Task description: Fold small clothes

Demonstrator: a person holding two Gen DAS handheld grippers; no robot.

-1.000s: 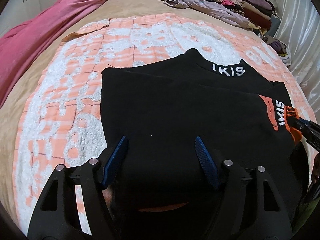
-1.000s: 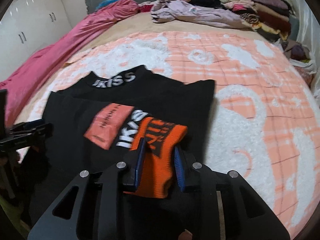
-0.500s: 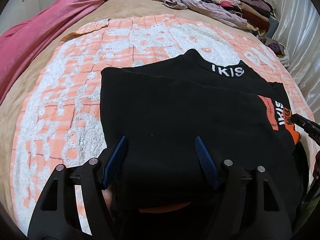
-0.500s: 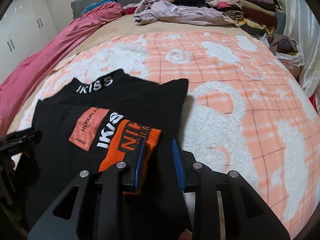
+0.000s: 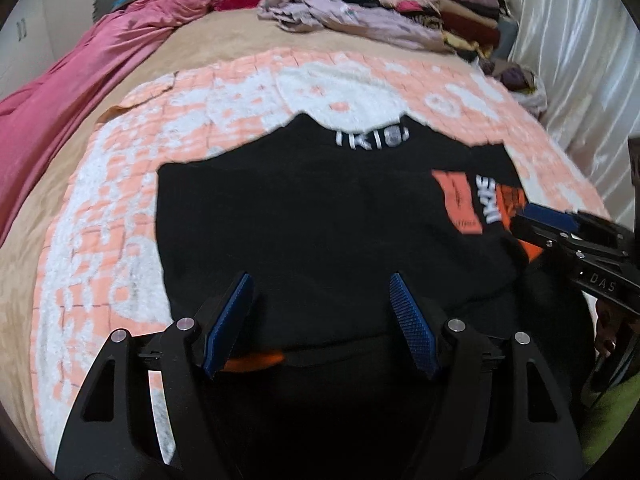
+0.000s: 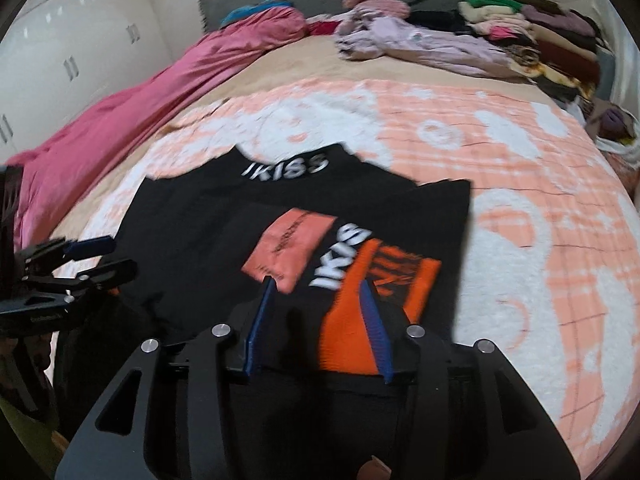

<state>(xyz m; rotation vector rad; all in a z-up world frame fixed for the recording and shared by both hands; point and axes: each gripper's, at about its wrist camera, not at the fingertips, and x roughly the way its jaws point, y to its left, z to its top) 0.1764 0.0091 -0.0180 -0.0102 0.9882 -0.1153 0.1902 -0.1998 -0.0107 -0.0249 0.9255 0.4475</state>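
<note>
Since half a second ago my right tool has spread its fingers and let go of the orange cuff, which it had been pinching; the cuff now lies loose between the blue pads, apparently touching neither, though the frame is blurred. Both cameras have also lifted back a little, so more of the bed shows. My left tool is spread wide over the near hem of the black sweater, gripping nothing, with a sliver of orange peeking out under its left finger. The sweater lies flat on the peach-and-white blanket, collar with white lettering at the far edge, one sleeve folded across the front so its cuff sits near the right side. The sweater's left edge runs straight, with a broad band of bare blanket beyond it before the pink sheet. On the right, open blanket stretches well past the sweater's edge. Beyond the collar there is more bare blanket, then tan bedding, and a heap of clothes along the headboard, well apart from the work.
</note>
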